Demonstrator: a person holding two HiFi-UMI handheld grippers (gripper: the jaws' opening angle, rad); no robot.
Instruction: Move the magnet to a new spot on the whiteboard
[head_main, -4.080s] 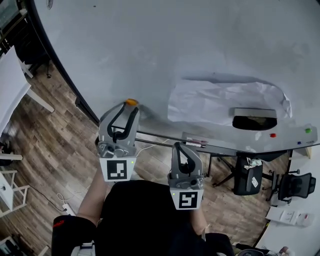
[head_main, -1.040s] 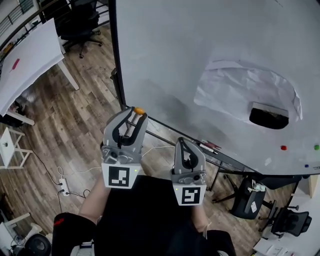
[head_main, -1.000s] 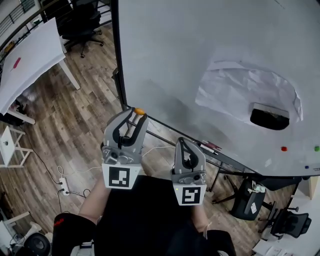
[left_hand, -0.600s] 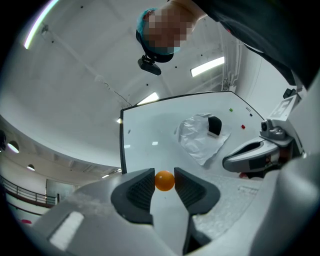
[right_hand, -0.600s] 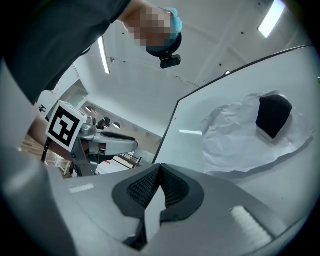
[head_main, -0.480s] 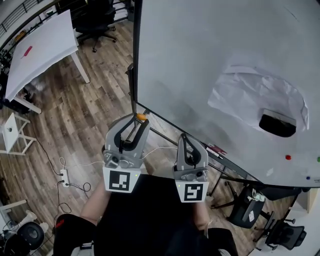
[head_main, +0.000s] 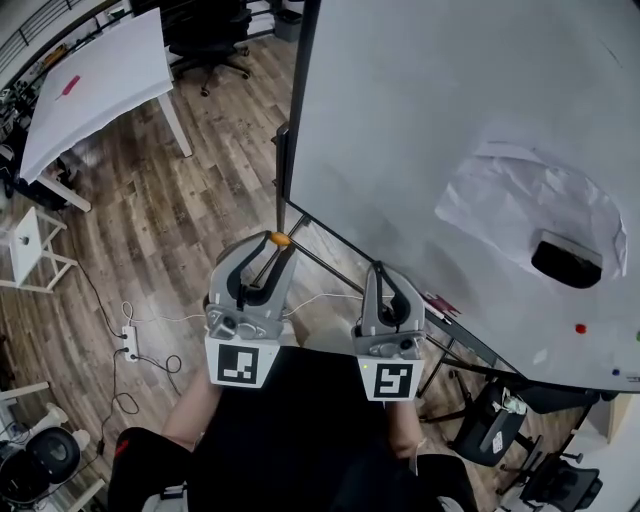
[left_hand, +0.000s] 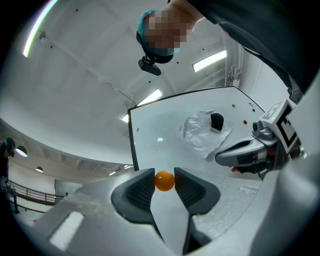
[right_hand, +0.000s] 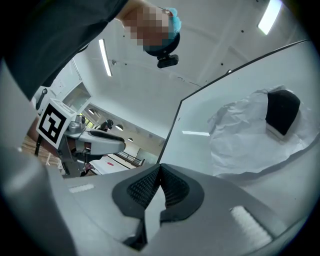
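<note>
The upright whiteboard (head_main: 420, 110) carries a crumpled white sheet (head_main: 500, 205) on its right part, and a black eraser (head_main: 567, 260) sits on the lower right part of that sheet. A small red magnet (head_main: 580, 328) clings to the bare board below the eraser, apart from the sheet. The board's ledge (head_main: 455, 318) holds markers. On the wooden floor (head_main: 150, 230) lie a power strip (head_main: 129, 343) and its cables.

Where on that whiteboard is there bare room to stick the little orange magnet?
On the whiteboard, the wide stretch between its dark left edge and the crumpled paper is bare, as is the part above the paper. Crowded: the paper with the black eraser, and the red magnet below it.
</note>
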